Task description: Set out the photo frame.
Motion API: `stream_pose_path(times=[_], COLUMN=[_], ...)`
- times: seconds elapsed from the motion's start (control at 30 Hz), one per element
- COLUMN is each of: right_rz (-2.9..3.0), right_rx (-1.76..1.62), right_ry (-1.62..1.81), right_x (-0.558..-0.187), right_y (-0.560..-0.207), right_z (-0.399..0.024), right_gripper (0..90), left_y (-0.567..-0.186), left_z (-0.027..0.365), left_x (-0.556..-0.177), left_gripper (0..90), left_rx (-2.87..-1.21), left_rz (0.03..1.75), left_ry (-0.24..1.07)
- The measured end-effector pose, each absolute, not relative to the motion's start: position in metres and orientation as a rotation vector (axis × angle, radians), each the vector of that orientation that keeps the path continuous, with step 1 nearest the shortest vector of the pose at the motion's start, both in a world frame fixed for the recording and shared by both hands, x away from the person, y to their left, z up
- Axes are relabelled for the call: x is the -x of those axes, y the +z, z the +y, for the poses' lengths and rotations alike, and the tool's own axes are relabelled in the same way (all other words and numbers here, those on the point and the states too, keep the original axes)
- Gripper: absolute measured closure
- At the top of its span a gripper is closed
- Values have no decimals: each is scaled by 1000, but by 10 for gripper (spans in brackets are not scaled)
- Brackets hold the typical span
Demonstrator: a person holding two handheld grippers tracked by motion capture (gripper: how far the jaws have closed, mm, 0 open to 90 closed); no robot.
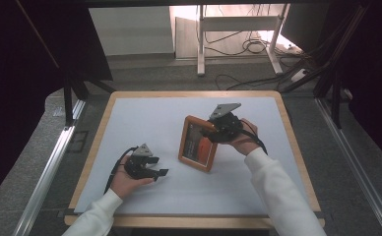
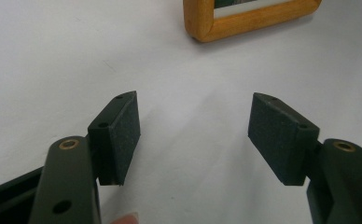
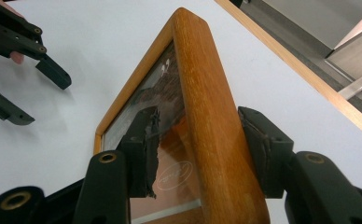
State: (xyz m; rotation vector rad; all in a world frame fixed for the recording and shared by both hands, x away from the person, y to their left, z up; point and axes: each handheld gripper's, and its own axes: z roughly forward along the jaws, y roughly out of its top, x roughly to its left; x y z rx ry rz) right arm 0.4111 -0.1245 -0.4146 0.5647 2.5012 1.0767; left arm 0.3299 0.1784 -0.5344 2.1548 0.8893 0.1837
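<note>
A wooden picture frame with an orange picture under glass stands tilted on the white table mat. My right gripper is shut on the frame's right side rail, one pad on the glass face and one behind the wood. My left gripper rests low on the mat to the frame's left, open and holding nothing. In the left gripper view its pads stand wide apart over bare mat, with a corner of the frame beyond them. The left gripper also appears far off in the right gripper view.
The mat lies on a table with a wooden rim. Behind the table there is grey floor with cables and a white stand. Metal rails run along both sides.
</note>
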Motion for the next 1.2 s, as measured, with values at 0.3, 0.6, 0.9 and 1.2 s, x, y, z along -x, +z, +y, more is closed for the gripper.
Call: stream_pose_path(times=[0.3, 0.6, 0.9, 1.2], right_rz=[2430, 2302, 2290, 2319], right_rx=[-617, -748, -803, -872], right_ry=[1110, 1229, 1284, 1269], right_x=[-402, -371, -332, -315], right_y=[-411, -412, -436, -465], right_z=[-133, -172, -208, -225], right_gripper=[359, 250, 248, 248], left_y=[-534, -533, -533, -533], left_z=[180, 181, 180, 180], left_x=[-330, -330, -332, -334], left_gripper=[331, 321, 314, 310], left_rx=[-2142, -2129, -2117, -2108], left_rz=[898, 906, 925, 932], left_ry=[186, 189, 182, 182])
